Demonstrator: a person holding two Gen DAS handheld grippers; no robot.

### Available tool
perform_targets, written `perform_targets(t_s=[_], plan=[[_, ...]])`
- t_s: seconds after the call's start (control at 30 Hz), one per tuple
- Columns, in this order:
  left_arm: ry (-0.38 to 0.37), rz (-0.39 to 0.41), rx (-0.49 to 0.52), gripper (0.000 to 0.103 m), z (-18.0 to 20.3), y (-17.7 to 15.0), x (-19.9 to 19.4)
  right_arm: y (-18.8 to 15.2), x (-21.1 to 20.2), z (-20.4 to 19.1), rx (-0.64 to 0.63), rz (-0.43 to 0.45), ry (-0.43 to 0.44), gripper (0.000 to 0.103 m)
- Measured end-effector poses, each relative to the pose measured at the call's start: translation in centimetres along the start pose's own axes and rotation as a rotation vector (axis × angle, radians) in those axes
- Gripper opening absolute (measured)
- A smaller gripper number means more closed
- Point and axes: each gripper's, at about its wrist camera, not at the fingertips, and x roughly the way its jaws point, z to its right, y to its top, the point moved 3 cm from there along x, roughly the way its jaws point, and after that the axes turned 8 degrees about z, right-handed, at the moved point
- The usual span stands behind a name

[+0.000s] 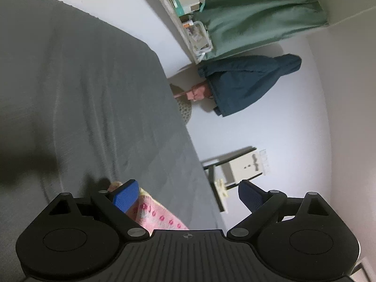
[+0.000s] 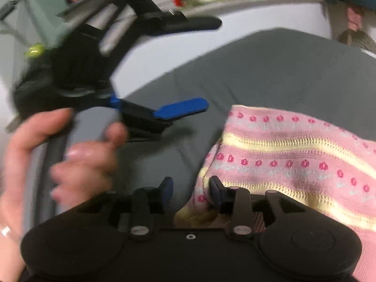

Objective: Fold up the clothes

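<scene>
A pink knitted garment (image 2: 293, 155) with yellow stripes and red dots lies on the grey bed sheet (image 2: 258, 70). My right gripper (image 2: 191, 191) is open, its right finger at the garment's left edge, fabric lying between the jaws. My left gripper (image 1: 188, 196) is open and empty, rolled on its side above the sheet, with a corner of the garment (image 1: 155, 213) just under its left pad. The left gripper also shows in the right wrist view (image 2: 195, 65), held by a hand (image 2: 70, 159) to the left of the garment, jaws wide apart.
The grey sheet (image 1: 82, 94) ends at a white wall. A shelf (image 1: 185, 11) with boxes, a green curtain (image 1: 258, 16), a hanging blue jacket (image 1: 246, 82) and a wall socket (image 1: 246, 166) stand beyond the bed edge.
</scene>
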Motion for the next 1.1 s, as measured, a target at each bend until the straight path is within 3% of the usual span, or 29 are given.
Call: perform_targets(t_s=[0.1,0.2,0.3,0.4,0.5,0.57,0.6,0.63,0.73,0.87,1.07,1.1], plan=[[-0.038,-0.013,-0.027,0.094,-0.3,-0.1,-0.2,-0.4,-3.2,0.2,-0.022,0.043,0.006,0.04],[-0.018,-0.051,-0.002,0.094,-0.3,-0.7,-0.2,-1.2,-5.0,0.0,-0.142,0.068,-0.079,0.043],[0.06,-0.079,0.105,0.093,0.2,-1.4,0.4,-2.2,-4.1,-0.7,-0.281,0.036,-0.133,0.042],[0.09,-0.103,0.203,0.093,1.1,-2.0,1.1,-2.2,-3.8,-1.8,-0.393,0.056,-0.182,0.042],[0.085,-0.098,0.194,0.093,1.3,-1.7,1.8,-2.0,-3.3,-2.5,-0.413,0.071,-0.2,0.042],[0.072,-0.094,0.16,0.093,1.0,-1.4,1.9,-2.3,-2.6,-2.5,-0.401,0.044,-0.17,0.032],[0.061,-0.094,0.14,0.093,0.8,-1.2,2.0,-2.6,-2.1,-2.5,-0.378,0.029,-0.13,0.017],[0.051,-0.093,0.121,0.093,0.6,-1.1,2.0,-2.8,-1.5,-2.6,-0.351,0.017,-0.098,0.009],[0.029,-0.114,0.08,0.093,0.1,-1.3,2.1,-3.5,-0.1,-2.7,-0.295,-0.005,-0.034,0.01],[0.079,-0.135,0.127,0.093,-0.1,-2.1,2.3,-3.6,-0.4,-2.7,-0.249,0.017,0.041,0.011],[0.146,-0.127,0.219,0.093,0.1,-2.0,2.7,-4.1,-4.2,-3.5,-0.345,0.04,0.056,0.029],[0.155,-0.128,0.236,0.082,0.2,-2.0,2.8,-4.1,-5.1,-3.2,-0.354,0.042,0.044,0.032]])
